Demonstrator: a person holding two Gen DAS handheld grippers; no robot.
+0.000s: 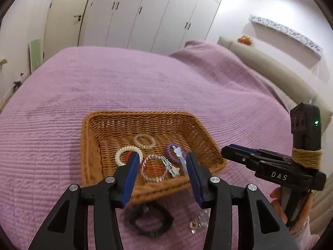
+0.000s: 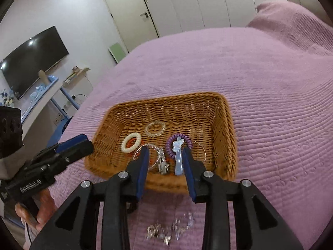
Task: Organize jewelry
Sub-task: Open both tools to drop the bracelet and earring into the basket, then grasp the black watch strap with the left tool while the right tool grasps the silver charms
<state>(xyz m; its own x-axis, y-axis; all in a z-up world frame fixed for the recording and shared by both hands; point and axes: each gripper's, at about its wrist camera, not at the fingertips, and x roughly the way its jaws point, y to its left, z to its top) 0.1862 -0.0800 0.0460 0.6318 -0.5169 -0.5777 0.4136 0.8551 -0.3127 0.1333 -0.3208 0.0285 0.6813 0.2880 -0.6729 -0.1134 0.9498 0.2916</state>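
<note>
A wicker basket [image 1: 104, 125] [image 2: 226, 125] sits on the purple bedspread. It holds a cream coil ring [image 1: 119, 153] [image 2: 131, 142], a clear bead bracelet [image 1: 144, 141] [image 2: 155, 128], a purple coil ring [image 1: 170, 152] [image 2: 183, 139], a pale blue clip [image 2: 178, 162] and another clear bracelet [image 1: 154, 168]. A black hair band [image 1: 149, 220] and a crystal piece [image 1: 197, 223] [image 2: 170, 227] lie on the bed in front of the basket. My left gripper [image 1: 161, 166] and right gripper [image 2: 166, 158] are both open and empty, above the basket's near edge.
The bedspread [image 1: 124, 83] extends wide around the basket. A pillow mound [image 1: 208, 56] and headboard [image 1: 270, 66] lie to the right. Wardrobes [image 1: 145, 10] stand behind the bed. A TV [image 2: 31, 58] and shelf are at the left in the right wrist view.
</note>
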